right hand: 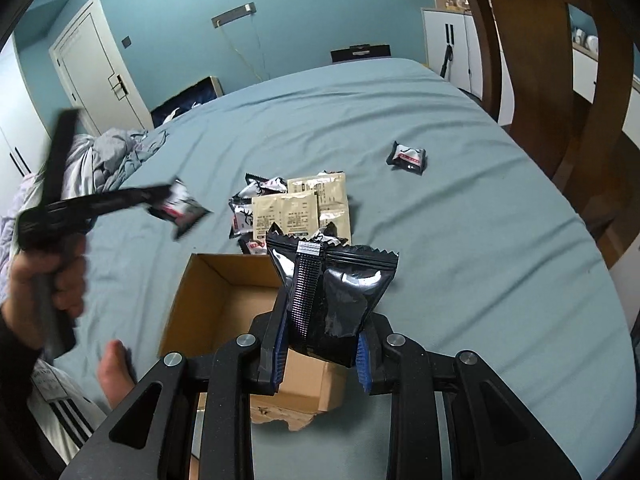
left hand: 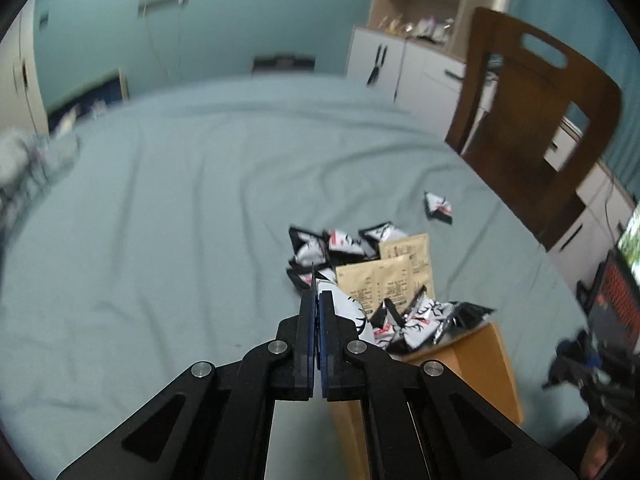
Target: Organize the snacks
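On the blue-green bed sheet lies a pile of black-and-white snack packets point(left hand: 344, 244) with beige sachets point(left hand: 404, 268) on top, also in the right wrist view as the beige sachets point(right hand: 304, 208). One packet point(right hand: 408, 158) lies apart to the right. An open cardboard box point(right hand: 216, 292) stands in front of the pile. My right gripper point(right hand: 324, 320) is shut on a black snack packet point(right hand: 336, 292), held upright over the box's right side. My left gripper point(left hand: 317, 296) is shut, pinching the edge of a white-and-black packet point(right hand: 178, 208) in the air left of the pile.
A brown wooden chair point(left hand: 532, 120) stands at the bed's right edge, with white cabinets point(left hand: 380, 60) behind it. Crumpled grey bedding point(right hand: 108, 160) lies at the far left. A person's bare foot point(right hand: 116, 372) rests beside the box. A laptop point(left hand: 616, 292) sits at the far right.
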Tool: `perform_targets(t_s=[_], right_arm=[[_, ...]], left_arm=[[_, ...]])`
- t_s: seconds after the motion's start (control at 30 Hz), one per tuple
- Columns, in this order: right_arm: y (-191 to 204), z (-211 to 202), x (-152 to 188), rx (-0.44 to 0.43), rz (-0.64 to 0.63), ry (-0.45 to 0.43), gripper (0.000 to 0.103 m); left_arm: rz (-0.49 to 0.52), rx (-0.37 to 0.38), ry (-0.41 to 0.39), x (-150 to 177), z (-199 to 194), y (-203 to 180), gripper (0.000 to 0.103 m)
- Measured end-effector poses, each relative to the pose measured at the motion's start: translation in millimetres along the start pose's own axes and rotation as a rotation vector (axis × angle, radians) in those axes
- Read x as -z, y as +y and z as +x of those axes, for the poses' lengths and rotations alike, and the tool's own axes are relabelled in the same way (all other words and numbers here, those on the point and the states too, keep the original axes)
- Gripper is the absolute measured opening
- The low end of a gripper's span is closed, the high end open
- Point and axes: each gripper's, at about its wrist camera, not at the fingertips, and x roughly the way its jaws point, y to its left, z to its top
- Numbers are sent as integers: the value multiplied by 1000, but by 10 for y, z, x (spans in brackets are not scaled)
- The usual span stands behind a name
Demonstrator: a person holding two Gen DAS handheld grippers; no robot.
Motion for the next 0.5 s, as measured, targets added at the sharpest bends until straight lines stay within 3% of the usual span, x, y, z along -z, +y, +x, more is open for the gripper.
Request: perform_targets(t_s=[0.17,0.33,0.5], right_arm=[[40,-22,13,3,3,-10,26],[53,-96,47,-41,-11,-33,26],[149,-76,105,-32,-77,-19,26]], left_arm=[[84,32,-5,218,-298,-252,1],[157,20,56,469,-308,-524,1],[215,22,74,614,-266,-700,5]])
